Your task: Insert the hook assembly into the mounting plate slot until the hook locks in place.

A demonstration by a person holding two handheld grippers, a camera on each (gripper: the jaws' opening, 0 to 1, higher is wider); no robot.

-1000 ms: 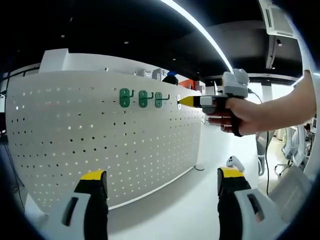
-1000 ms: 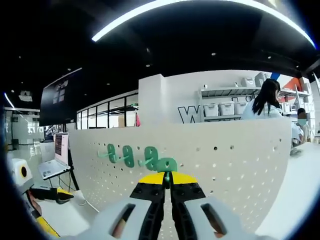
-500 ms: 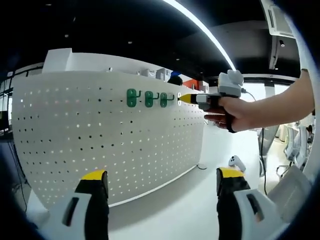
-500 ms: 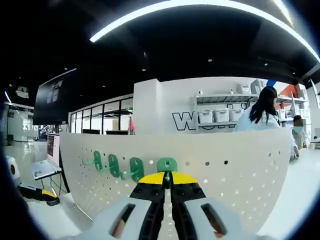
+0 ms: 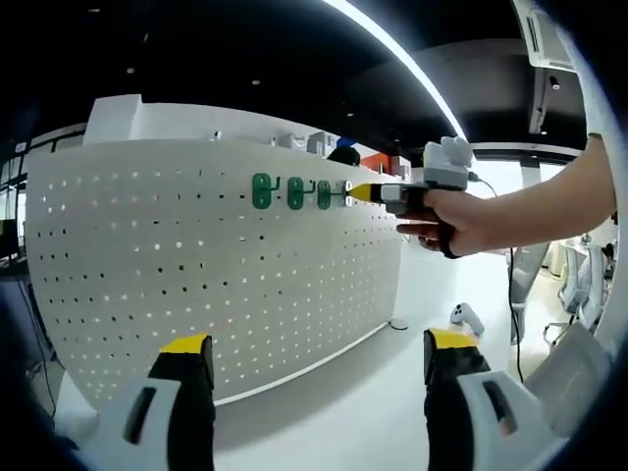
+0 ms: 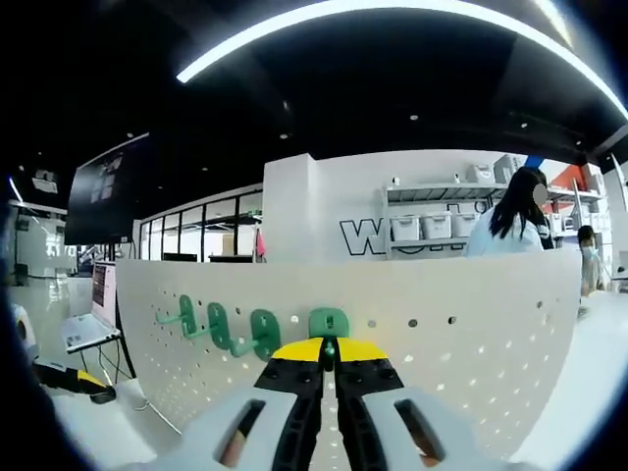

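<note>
A white pegboard mounting plate [image 5: 196, 255] stands upright on the table, with three green hooks [image 5: 294, 192] in a row near its top edge. My right gripper [image 5: 361, 192], held in a person's hand, has its yellow tips against the board just right of that row. In the right gripper view the plate [image 6: 471, 324] spreads ahead and my right gripper [image 6: 329, 350] is shut on a fourth green hook [image 6: 329, 321], whose back plate meets the board's top rows beside the three mounted hooks [image 6: 218, 322]. My left gripper [image 5: 319, 358] hangs open below, well short of the board, holding nothing.
The white table [image 5: 343, 412] carries a small white controller [image 5: 463, 316] and a cable by the plate's far end. A laptop [image 6: 86, 329] sits left of the plate. Behind the plate are shelves with bins [image 6: 432, 228] and a person [image 6: 512, 211]. Office chairs [image 5: 574, 285] stand at the right.
My right gripper has brought the held hook closer to the third mounted hook and up against the board's top rows. The left gripper stays open and low.
</note>
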